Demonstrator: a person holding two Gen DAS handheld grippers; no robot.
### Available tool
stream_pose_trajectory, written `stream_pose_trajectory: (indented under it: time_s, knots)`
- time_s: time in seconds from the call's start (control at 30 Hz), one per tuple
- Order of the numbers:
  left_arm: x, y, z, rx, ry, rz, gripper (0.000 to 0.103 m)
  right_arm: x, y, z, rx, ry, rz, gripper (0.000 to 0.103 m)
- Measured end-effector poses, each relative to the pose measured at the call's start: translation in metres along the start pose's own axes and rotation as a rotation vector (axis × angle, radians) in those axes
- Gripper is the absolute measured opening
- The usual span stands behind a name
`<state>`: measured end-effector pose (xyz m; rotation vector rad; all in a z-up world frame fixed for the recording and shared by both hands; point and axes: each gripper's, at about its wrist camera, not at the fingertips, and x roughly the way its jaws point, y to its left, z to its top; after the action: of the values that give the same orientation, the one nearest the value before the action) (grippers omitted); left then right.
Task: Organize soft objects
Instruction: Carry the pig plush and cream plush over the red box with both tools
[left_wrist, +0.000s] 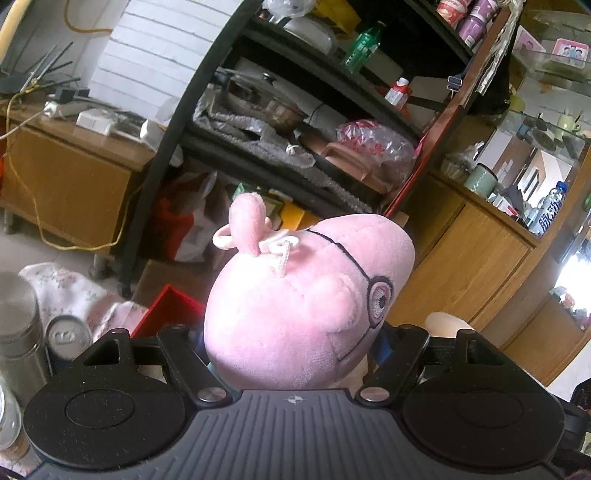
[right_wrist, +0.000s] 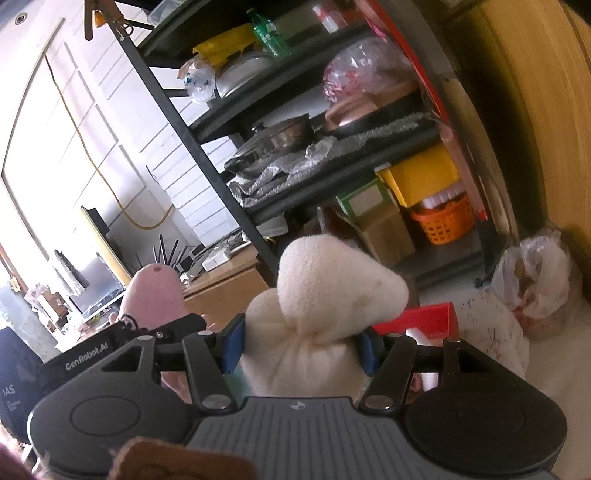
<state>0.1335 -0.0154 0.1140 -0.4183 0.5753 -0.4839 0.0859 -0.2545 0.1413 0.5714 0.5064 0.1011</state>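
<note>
A pink pig plush (left_wrist: 295, 314) with drawn glasses and a white hanging loop fills the middle of the left wrist view. My left gripper (left_wrist: 291, 345) is shut on it, and the plush hides most of the fingers. In the right wrist view a cream plush (right_wrist: 325, 295) with a tied-off neck sits between blue pads (right_wrist: 232, 347). My right gripper (right_wrist: 300, 349) is shut on it. The pig's snout (right_wrist: 155, 291) shows at the left of that view, above the left gripper's black casing (right_wrist: 88, 360). Both toys are held up in the air.
A black shelf rack (left_wrist: 258, 140) with pots, bags and bottles stands ahead, with wooden cabinets (left_wrist: 476, 258) either side. Below lie a red box (left_wrist: 166, 310), a floral cloth (left_wrist: 62, 288), a metal canister (left_wrist: 18, 332) and a can (left_wrist: 68, 338). A plastic bag (right_wrist: 535, 280) sits right.
</note>
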Motion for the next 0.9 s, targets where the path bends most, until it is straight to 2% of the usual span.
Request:
stream_pose_trajectory:
  time_s: [0.23,0.43,0.73,0.9]
  knots:
    - [0.017,0.006,0.01,-0.023,-0.016,0.004,0.075,0.012,0.007,0.009,-0.045,-0.036,-0.031,0.031]
    - [0.035,0.007,0.015,0.003,-0.021,0.049,0.075,0.028,0.006,0.013,-0.077,-0.038,-0.056,0.031]
    - [0.071,0.018,0.014,0.043,0.011,0.132,0.075,0.069,-0.006,0.011,-0.116,0.007,-0.119,0.031]
    - [0.088,0.021,0.01,0.099,0.028,0.189,0.075,0.094,-0.014,0.004,-0.141,0.037,-0.158,0.031]
